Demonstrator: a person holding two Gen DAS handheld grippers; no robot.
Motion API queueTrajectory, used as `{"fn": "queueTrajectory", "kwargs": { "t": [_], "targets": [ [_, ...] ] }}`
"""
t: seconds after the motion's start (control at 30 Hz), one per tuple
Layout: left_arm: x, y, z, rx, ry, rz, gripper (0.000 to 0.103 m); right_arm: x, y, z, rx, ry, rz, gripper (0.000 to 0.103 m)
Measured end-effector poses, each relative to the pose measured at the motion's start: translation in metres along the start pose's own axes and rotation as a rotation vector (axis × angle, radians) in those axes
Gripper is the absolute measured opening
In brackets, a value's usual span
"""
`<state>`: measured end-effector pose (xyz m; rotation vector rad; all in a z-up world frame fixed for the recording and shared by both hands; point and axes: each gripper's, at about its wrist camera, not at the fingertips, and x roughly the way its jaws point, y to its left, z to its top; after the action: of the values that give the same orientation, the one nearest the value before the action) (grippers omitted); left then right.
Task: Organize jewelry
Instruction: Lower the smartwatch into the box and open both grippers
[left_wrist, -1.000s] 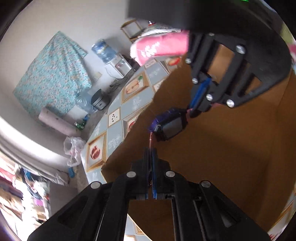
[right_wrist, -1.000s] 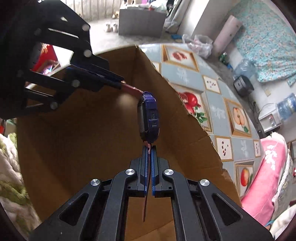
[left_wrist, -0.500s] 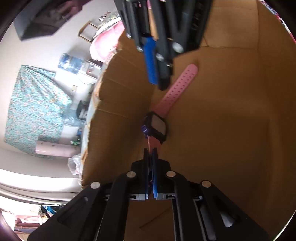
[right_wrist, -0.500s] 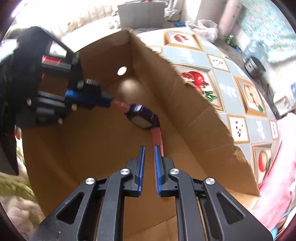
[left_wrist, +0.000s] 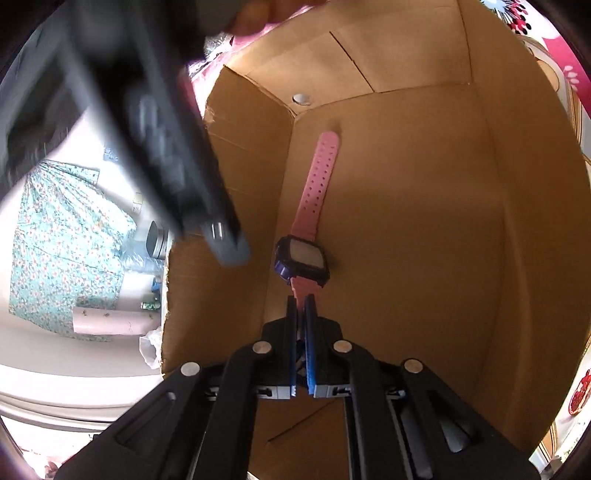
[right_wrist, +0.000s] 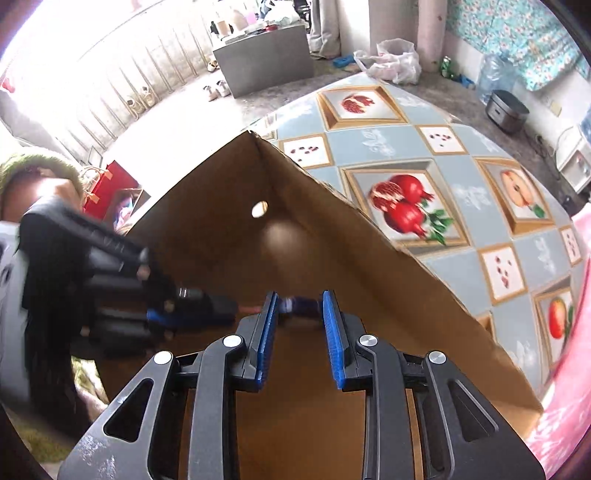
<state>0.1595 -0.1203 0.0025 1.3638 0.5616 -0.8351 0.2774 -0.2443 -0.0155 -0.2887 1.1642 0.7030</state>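
A watch (left_wrist: 302, 260) with a dark blue case and pink strap lies along the floor of a cardboard box (left_wrist: 424, 221), its far strap end pointing at a corner. My left gripper (left_wrist: 301, 301) is shut on the near pink strap end, low inside the box. In the right wrist view my right gripper (right_wrist: 298, 306) is open and empty above the box (right_wrist: 332, 229). The watch case (right_wrist: 301, 305) shows blurred between its fingertips, further down. The left gripper (right_wrist: 207, 308) reaches in from the left there. The right gripper shows as a dark blur (left_wrist: 166, 147) in the left wrist view.
The box stands on a table (right_wrist: 436, 155) covered with a fruit-print cloth. A round hole (right_wrist: 259, 209) pierces one box wall. Pink fabric (right_wrist: 569, 387) lies at the right. The floor beyond holds a plastic bag, a water bottle and a grey cabinet.
My right gripper has let go of the far strap, opened wide and pulled up and back. The left gripper has lowered the watch onto the box floor.
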Motion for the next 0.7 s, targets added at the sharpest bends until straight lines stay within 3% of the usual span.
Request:
{"fn": "queueTrajectory", "kwargs": {
  "t": [0.17, 0.5, 0.6, 0.7],
  "targets": [
    [-0.005, -0.014, -0.005, 0.029, -0.014, 0.015, 0.005, 0.022, 0.005, 0.015, 0.038, 0.062, 0.005, 0.011],
    [-0.008, -0.027, -0.010, 0.032, -0.015, 0.040, 0.003, 0.046, 0.014, 0.014, 0.068, 0.149, 0.029, 0.011],
    [-0.005, -0.025, -0.014, 0.014, 0.000, 0.060, 0.003, 0.041, 0.008, 0.012, 0.079, 0.132, 0.030, 0.014],
    [-0.011, -0.015, -0.015, -0.056, 0.000, 0.078, 0.005, 0.028, 0.005, 0.009, 0.069, 0.097, 0.008, 0.030]
  ]
}}
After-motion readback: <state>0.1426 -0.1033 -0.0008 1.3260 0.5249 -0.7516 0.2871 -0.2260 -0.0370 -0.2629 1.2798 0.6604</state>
